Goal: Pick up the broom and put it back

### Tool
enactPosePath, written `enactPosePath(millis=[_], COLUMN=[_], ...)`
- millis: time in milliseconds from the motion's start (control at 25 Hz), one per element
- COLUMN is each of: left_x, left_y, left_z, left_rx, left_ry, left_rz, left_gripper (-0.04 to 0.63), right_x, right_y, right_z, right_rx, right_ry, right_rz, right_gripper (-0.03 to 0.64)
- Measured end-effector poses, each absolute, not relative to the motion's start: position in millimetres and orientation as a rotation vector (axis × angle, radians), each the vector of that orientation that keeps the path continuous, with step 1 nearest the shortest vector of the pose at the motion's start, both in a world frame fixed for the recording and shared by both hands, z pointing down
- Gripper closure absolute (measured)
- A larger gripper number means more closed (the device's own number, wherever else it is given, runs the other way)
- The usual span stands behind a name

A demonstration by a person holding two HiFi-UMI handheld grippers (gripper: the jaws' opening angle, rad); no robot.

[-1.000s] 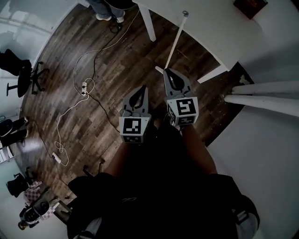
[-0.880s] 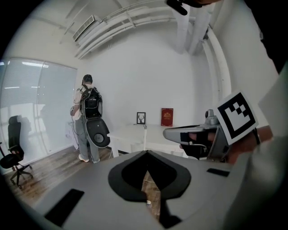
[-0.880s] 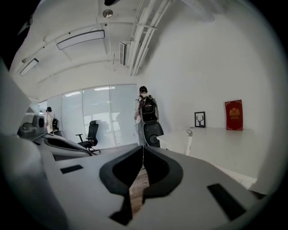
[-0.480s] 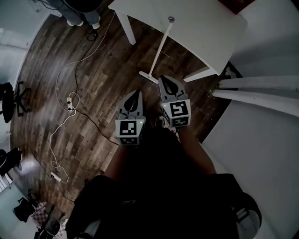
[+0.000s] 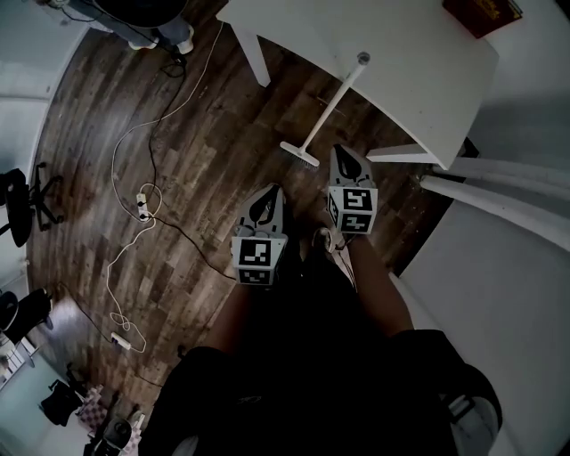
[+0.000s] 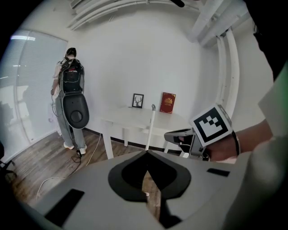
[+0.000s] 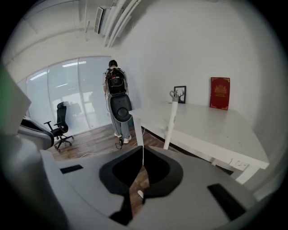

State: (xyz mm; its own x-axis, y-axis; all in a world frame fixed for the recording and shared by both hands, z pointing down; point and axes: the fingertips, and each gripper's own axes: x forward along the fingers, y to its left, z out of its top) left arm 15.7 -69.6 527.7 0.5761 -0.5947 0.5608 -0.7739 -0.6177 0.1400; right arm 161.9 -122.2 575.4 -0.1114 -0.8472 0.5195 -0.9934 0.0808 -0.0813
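Wood floor [image 5: 205,134] w/ white table [image 5: 419,71], broom [image 5: 332,105]

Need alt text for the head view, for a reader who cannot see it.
Seen from above, a broom stands propped against a white table, its head on the dark wood floor. The left gripper and right gripper, both shut and empty, point toward it without touching; a white cable trails across the floor.

View swings: table [image 5: 419,71] fills more of top, standing person [image 5: 142,18] slides into top-left corner. Both grippers dip lower. Right gripper [image 5: 344,151] no longer overlaps broom [image 5: 332,105] head, sits just right of it. Left gripper [image 5: 272,190] trails behind.
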Motion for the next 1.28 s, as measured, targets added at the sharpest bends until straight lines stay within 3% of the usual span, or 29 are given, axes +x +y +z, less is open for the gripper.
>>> enactPosePath(millis=[360, 480, 720, 760, 800, 880, 1280], left_x=[30.0, 54.6, 114.9, 126.1, 137.3, 157.7, 206.7], left_y=[-128.8, -157.3, -210.3, -214.9, -217.4, -219.6, -243.8], left_z=[576.0, 595.2, 662.3, 672.5, 682.2, 701.7, 767.4], left_rx=[2.49, 2.53, 2.585, 2.58, 2.575, 2.567, 2.621], left_ry=[-0.93, -0.887, -0.783, -0.742, -0.691, -0.595, -0.597], left_rz=[0.7, 0.61, 0.802, 0.824, 0.845, 0.883, 1.044], left_gripper=[0.594, 0.594, 0.592, 0.579, 0.504, 0.466, 0.449], right_x=[167.4, 180.4, 206.3, 208.0, 209.5, 212.1, 225.6], right_y=[-168.5, -163.0, -130.6, -124.6, -118.2, -104.7, -57.8], right_z=[619.3, 627.6, 622.6, 620.5, 618.4, 613.9, 609.4], right_rx=[1.925, 1.966, 2.044, 2.058, 2.078, 2.125, 2.17], right_ry=[-1.893, -1.829, -1.713, -1.7, -1.683, -1.64, -1.502], right_rz=[0.722, 0.771, 0.813, 0.82, 0.831, 0.851, 0.869], right_gripper=[0.594, 0.594, 0.594, 0.594, 0.594, 0.594, 0.594])
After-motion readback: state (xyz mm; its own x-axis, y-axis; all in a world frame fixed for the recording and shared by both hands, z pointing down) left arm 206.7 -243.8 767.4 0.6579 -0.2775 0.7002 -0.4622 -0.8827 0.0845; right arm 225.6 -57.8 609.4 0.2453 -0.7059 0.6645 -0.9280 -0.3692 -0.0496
